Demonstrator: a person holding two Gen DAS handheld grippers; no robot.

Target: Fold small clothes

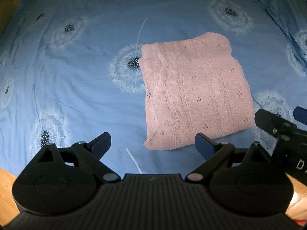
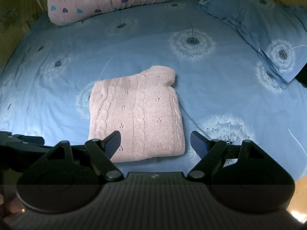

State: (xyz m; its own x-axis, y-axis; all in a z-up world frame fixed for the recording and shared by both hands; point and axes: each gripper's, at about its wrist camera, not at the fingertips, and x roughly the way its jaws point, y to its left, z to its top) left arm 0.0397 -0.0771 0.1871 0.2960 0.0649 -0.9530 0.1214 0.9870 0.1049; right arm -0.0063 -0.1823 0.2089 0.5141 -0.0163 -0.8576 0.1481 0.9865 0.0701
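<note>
A pink cable-knit sweater (image 1: 193, 94) lies folded into a neat rectangle on the blue dandelion-print bedsheet (image 1: 76, 76). My left gripper (image 1: 153, 143) hovers over the sheet at the sweater's near left corner, open, with nothing between its fingers. In the right wrist view the same folded sweater (image 2: 136, 115) lies straight ahead. My right gripper (image 2: 155, 141) is open above its near edge, holding nothing. The right gripper's body (image 1: 284, 132) shows at the right edge of the left wrist view.
A pink pillow with heart print (image 2: 107, 0) lies at the head of the bed. A blue dandelion-print pillow (image 2: 264, 32) sits at the far right. Wooden floor (image 1: 5, 184) shows past the bed's near edge.
</note>
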